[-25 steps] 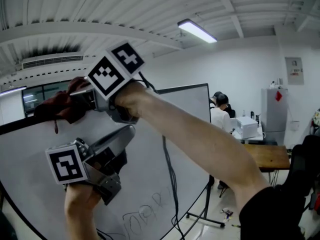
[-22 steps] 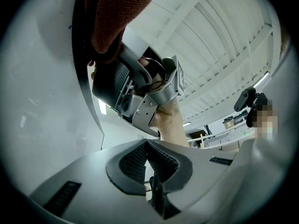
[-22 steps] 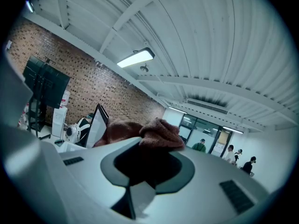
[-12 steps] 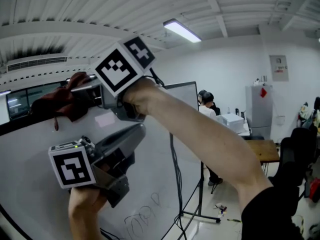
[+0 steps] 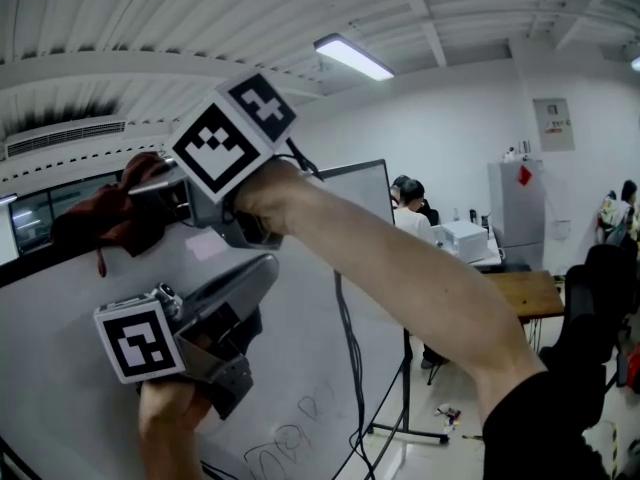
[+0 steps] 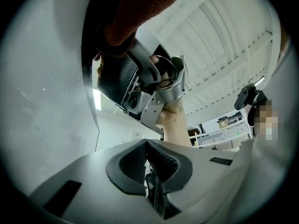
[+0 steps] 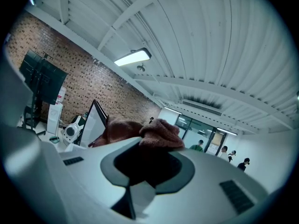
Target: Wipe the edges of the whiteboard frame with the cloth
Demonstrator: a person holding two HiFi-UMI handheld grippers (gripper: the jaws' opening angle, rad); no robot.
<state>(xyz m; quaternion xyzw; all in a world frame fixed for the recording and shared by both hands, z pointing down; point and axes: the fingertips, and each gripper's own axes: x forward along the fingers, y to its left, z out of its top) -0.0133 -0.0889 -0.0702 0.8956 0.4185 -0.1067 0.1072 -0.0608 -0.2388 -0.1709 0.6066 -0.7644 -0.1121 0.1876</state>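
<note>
The fuzzy maroon cloth, bunched, lay against the dark whiteboard frame, which ran from eight to two o'clock. The right hand-held gripper pinched it. At its five o'clock, the left hand-held gripper was pressed together, empty.

The floor at 5 o'clock carries the whiteboard on its stand, with small debris beside it. The wooden tabletop at 3 o'clock apparently carries a white box.
</note>
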